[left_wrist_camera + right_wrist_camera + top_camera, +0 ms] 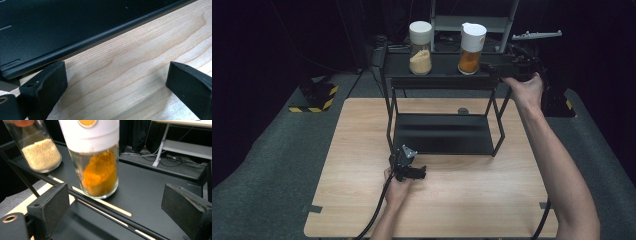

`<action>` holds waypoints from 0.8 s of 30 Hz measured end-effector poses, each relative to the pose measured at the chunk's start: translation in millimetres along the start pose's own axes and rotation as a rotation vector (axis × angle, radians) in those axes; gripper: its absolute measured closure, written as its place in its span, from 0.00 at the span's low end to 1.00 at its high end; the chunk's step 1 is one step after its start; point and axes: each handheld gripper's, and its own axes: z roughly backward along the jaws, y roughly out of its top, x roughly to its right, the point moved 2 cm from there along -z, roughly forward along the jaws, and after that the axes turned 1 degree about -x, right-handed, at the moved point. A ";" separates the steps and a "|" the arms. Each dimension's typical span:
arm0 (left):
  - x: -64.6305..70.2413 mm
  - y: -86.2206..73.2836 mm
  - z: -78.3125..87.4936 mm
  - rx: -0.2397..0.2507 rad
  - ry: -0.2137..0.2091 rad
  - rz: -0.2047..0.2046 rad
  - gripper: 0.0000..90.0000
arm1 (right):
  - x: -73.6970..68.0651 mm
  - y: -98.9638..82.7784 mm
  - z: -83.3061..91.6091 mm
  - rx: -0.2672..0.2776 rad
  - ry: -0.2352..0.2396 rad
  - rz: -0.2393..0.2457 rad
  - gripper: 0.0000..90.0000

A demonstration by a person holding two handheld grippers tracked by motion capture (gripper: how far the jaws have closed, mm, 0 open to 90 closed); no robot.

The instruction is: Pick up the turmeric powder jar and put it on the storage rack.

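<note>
Orange-powder jar (98,167) stands just ahead of right gripper's (115,207) spread jaws

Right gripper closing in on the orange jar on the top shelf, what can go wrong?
1. The orange jar is tall and stands close to the shelf front edge; a nudge from the open right gripper before it grips could tip it off.
2. The beige jar stands beside it; a wide swing might knock it.
3. The jaws sit low, near the shelf rail, and could catch on it.
</note>
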 end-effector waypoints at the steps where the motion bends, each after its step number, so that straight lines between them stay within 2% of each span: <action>1: 0.0 0.0 0.0 0.000 0.000 0.000 0.04 | 0.6 -1.1 0.4 0.002 -0.002 -0.003 0.08; 16: 0.1 -0.1 0.0 0.000 -0.001 0.002 0.04 | 6.4 -17.5 7.9 0.018 0.003 -0.004 0.10; 24: -0.1 0.1 0.1 -0.001 -0.001 -0.001 0.04 | 7.9 -25.5 9.8 0.009 0.014 0.002 0.10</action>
